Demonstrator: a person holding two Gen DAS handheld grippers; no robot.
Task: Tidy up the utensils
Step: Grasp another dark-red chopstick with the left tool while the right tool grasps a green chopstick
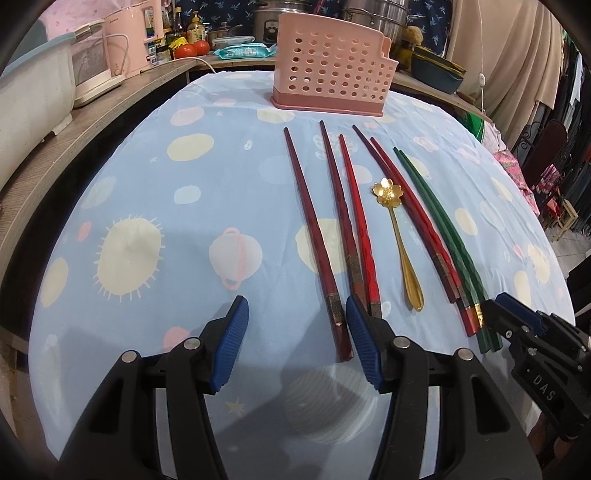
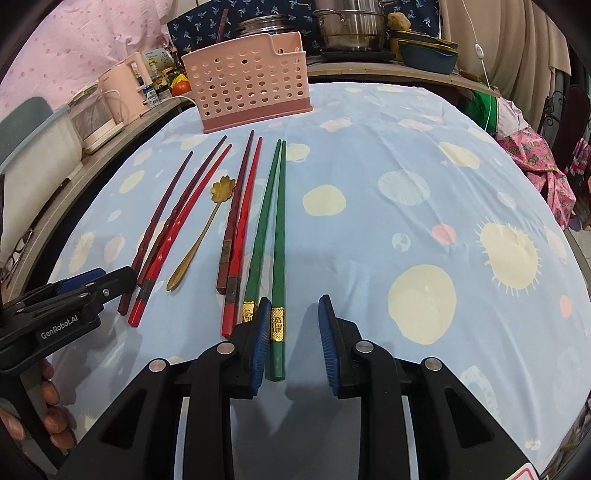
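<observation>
Home kitchen or dining corner. The surface [image 1: 155, 177] wears a pale blue cloth printed with suns and planets. A wooden side counter [image 1: 110, 99] carries a pink electric kettle [image 1: 135, 37], sauce bottles [image 1: 192, 29] and tomatoes [image 1: 192, 48]. Steel stockpots [image 2: 351, 26] and stacked dishes [image 2: 428, 51] stand at the back. Patterned fabric [image 2: 535, 162] and hanging clothes [image 1: 569, 110] crowd one side.
</observation>
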